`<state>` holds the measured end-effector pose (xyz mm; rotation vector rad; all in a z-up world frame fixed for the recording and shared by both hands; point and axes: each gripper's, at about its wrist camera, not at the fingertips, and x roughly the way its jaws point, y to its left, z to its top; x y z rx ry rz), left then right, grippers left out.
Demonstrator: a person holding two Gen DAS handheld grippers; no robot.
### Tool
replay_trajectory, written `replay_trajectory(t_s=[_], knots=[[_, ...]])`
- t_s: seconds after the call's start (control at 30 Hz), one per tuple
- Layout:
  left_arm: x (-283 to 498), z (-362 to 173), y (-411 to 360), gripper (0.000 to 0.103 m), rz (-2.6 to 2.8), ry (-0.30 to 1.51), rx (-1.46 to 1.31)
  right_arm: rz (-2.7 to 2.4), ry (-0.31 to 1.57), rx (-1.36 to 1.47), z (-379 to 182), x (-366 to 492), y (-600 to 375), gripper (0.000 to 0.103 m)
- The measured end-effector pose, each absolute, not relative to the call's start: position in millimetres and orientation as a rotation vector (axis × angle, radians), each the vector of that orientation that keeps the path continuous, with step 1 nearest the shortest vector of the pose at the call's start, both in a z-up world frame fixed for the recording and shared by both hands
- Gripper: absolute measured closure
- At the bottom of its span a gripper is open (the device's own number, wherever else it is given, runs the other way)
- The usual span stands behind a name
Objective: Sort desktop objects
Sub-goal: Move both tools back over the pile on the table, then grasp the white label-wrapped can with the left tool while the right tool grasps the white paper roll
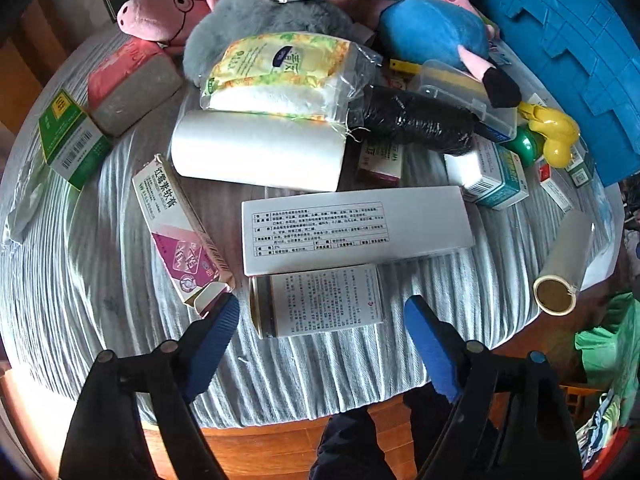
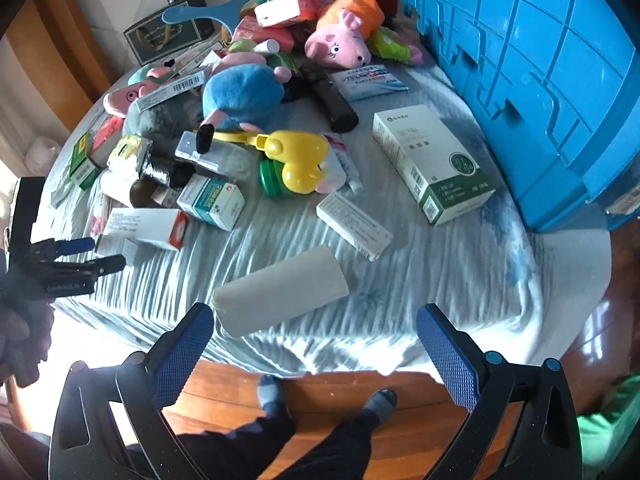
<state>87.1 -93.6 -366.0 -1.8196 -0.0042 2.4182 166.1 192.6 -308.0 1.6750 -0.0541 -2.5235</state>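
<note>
Desktop objects lie heaped on a round table under a striped grey cloth point(image 1: 100, 240). At the far left of the left wrist view a green and white box point(image 1: 72, 140) sits near the cloth's edge, with a pink and grey packet point(image 1: 128, 84) just beyond it. A pink ointment box point(image 1: 180, 232) lies tilted, its open flap beside the left gripper's point(image 1: 320, 312) left finger. Its jaws stand apart, gripping nothing; between them lies a small can wrapped in a printed leaflet point(image 1: 320, 300), with no pad pressing on it. Just beyond the can lies a long white box point(image 1: 356, 228), then a white roll point(image 1: 256, 152) and a bag of yellow-patterned tissue point(image 1: 280, 76). Further right are a black roll point(image 1: 412, 120), a blue plush toy point(image 1: 432, 32) and a yellow plastic toy point(image 1: 552, 136).

In the right wrist view the right gripper point(image 2: 316, 320) also stands wide and empty, above the near edge of the table, with a grey cardboard tube point(image 2: 280, 292) lying between and just beyond its fingers. A flat white box point(image 2: 352, 224) and a green and white carton point(image 2: 432, 160) lie further right, beside a big blue crate point(image 2: 540, 80).
</note>
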Motion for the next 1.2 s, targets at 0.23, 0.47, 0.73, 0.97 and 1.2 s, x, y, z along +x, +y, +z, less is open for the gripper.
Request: replay_trajectory(t_s=[0.23, 0.47, 0.73, 0.97, 1.2], knots=[[82, -377, -95, 0.041, 2.435, 0.002, -1.815, -2.440, -0.222, 1.726, -333, 158, 185, 0.000], [94, -374, -103, 0.042, 2.427, 0.007, -1.792, -2.438, -0.392, 1.795, -359, 138, 174, 0.000], [109, -361, -125, 0.042, 2.447, -0.049, -1.768, -2.495, -0.225, 1.813, -372, 118, 142, 0.025], [117, -357, -131, 0.042, 2.448, -0.058, -1.733, -2.479, -0.125, 1.854, -386, 100, 131, 0.034], [126, -352, -136, 0.042, 2.439, -0.104, -1.694, -2.453, -0.021, 1.846, -380, 101, 128, 0.053]])
